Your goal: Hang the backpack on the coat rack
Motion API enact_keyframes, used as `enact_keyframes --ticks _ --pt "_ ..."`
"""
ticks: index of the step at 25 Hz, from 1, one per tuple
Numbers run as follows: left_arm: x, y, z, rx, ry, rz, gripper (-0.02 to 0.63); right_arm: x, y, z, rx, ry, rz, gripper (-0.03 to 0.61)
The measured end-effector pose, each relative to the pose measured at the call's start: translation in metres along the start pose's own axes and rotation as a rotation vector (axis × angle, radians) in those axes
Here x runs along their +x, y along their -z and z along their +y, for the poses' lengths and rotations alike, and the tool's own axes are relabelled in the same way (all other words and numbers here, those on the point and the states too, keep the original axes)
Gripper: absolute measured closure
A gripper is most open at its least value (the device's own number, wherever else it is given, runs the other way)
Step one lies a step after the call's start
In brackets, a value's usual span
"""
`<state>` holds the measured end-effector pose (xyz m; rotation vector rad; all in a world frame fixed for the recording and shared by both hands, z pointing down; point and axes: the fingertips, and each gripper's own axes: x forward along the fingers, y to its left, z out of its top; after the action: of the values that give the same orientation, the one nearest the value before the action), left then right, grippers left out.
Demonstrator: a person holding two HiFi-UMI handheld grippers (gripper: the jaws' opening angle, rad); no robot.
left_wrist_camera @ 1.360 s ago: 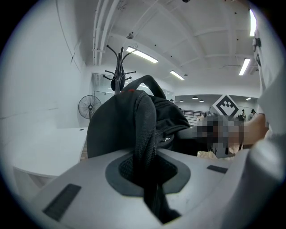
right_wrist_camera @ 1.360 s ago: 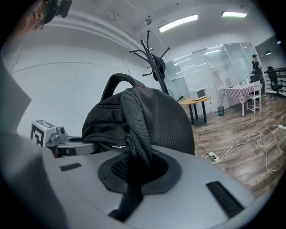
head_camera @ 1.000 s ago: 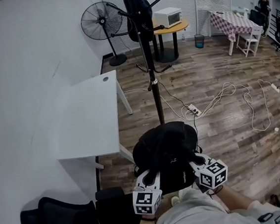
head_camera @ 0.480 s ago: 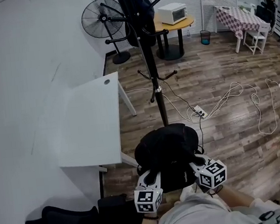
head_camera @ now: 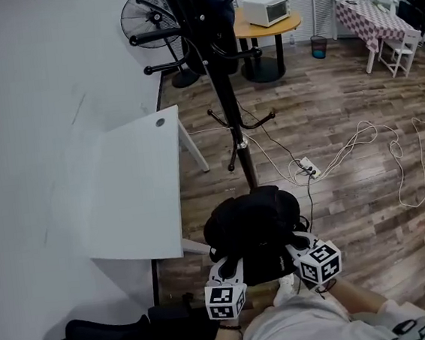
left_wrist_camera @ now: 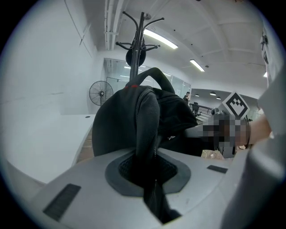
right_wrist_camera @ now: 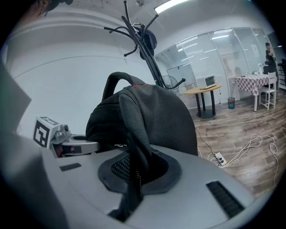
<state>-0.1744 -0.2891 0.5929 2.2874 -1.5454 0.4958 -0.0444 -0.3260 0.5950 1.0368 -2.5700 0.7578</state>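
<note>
Approach ongoing: coat rack [head_camera: 226, 104] closer than a sec ago, pole base now just beyond backpack [head_camera: 254, 225]. L gripper [head_camera: 228, 265] fingers clenched on shoulder strap [left_wrist_camera: 149, 129]; R gripper [head_camera: 299, 244] fingers clenched on other strap [right_wrist_camera: 134, 134]. Backpack hangs just ahead of fingers, not yet hooked. Lift to hook likely next.
</note>
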Motion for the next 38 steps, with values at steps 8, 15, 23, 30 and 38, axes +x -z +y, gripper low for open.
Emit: enact_keyframes --ticks 8,15,23,30,38 --pt "0.045 -0.003 0.017 -0.02 -0.046 0.027 0.575 0.035 -0.008 -0.035 -0.002 -0.033 0.035 0.549" --pt "0.07 -0.014 0.039 -0.032 -0.066 0.025 0.574 0.063 -0.023 -0.05 -0.004 -0.036 0.041 0.549" --pt "0.097 -0.024 0.062 -0.036 -0.048 0.03 0.574 0.089 -0.037 -0.064 0.015 0.0 0.042 0.548" --pt "0.116 -0.026 0.075 -0.005 0.011 0.026 0.574 0.102 -0.036 -0.073 0.056 0.057 0.021 0.548" --pt "0.145 -0.022 0.097 0.034 0.067 0.052 0.572 0.126 -0.032 -0.084 0.087 0.115 0.03 0.548"
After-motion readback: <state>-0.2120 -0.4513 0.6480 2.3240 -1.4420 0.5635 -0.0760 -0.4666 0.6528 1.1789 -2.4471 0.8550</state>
